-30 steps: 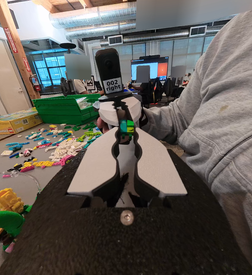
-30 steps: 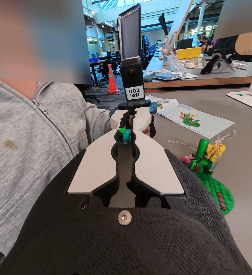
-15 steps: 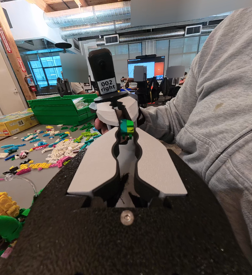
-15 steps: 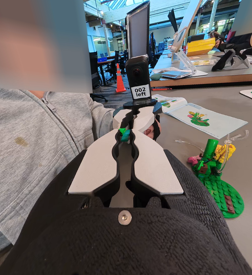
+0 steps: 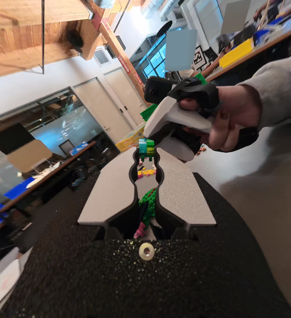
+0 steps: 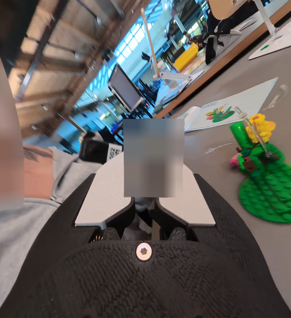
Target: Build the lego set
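Note:
My left gripper [image 5: 146,152] is shut on a small piece made of a teal brick and a green brick [image 5: 146,146], held at its fingertips in the air. In the left wrist view, my right gripper [image 5: 155,140] comes in from the upper right in a person's hand. Its two fingers [image 5: 160,118] stand apart, with their tips right beside the piece. In the right wrist view a blurred patch hides my right gripper's fingertips; only the rear of its fingers [image 6: 107,189] shows. A green round baseplate [image 6: 270,192] with a plant model stands to the right.
An open instruction booklet [image 6: 227,110] lies on the grey table behind the plant model. Loose yellow and pink bricks [image 5: 146,172] lie beyond my left fingers. A yellow box [image 5: 131,139] and green bins [image 5: 148,111] are farther back. A person in a grey hoodie [image 6: 21,240] is close on the left.
Both views have tilted sharply. My right gripper's fingers have opened off the teal and green piece and swung to the side. My left gripper still grips the piece.

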`<state>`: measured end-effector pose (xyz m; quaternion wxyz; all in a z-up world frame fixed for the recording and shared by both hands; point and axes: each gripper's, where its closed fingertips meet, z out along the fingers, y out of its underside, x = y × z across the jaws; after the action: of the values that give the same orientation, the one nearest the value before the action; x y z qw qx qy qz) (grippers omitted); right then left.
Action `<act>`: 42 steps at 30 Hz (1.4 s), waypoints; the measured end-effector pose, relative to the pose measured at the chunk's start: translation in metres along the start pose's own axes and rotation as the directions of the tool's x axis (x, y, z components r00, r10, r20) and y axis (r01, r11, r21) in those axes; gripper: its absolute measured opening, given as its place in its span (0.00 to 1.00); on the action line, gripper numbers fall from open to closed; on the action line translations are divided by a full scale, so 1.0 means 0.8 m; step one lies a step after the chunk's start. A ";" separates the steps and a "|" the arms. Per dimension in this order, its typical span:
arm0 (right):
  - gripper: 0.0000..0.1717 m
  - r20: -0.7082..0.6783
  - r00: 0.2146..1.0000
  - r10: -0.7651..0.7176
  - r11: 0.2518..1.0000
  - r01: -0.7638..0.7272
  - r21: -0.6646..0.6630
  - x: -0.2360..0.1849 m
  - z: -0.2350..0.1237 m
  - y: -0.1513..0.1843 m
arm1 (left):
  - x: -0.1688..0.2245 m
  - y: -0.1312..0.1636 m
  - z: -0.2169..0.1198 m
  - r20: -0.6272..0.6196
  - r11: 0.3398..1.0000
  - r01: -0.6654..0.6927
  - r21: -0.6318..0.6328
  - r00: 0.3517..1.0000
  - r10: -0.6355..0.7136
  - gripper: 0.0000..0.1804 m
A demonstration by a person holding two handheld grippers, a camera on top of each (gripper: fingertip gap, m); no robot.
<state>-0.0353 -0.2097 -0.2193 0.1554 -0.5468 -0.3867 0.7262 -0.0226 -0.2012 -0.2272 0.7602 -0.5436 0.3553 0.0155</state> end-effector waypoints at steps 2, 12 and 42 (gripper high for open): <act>0.09 0.009 1.000 0.030 0.999 -0.030 0.015 0.003 0.000 0.001 | 0.001 0.000 0.001 0.015 0.999 -0.033 -0.005 0.999 0.033 0.09; 0.07 0.024 0.998 0.060 0.997 -0.061 0.039 0.005 0.004 0.004 | -0.001 -0.001 0.002 0.066 0.994 -0.104 -0.026 0.992 0.106 0.09; 0.06 -0.524 0.584 -0.620 0.680 0.733 0.013 0.051 -0.086 -0.059 | -0.033 0.003 0.000 0.041 0.928 0.360 0.090 0.930 -0.365 0.30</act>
<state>0.0042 -0.1257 -0.2194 0.5736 -0.4961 -0.4294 0.4905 -0.0429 -0.1905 -0.2145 0.7813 -0.5679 0.2273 -0.1242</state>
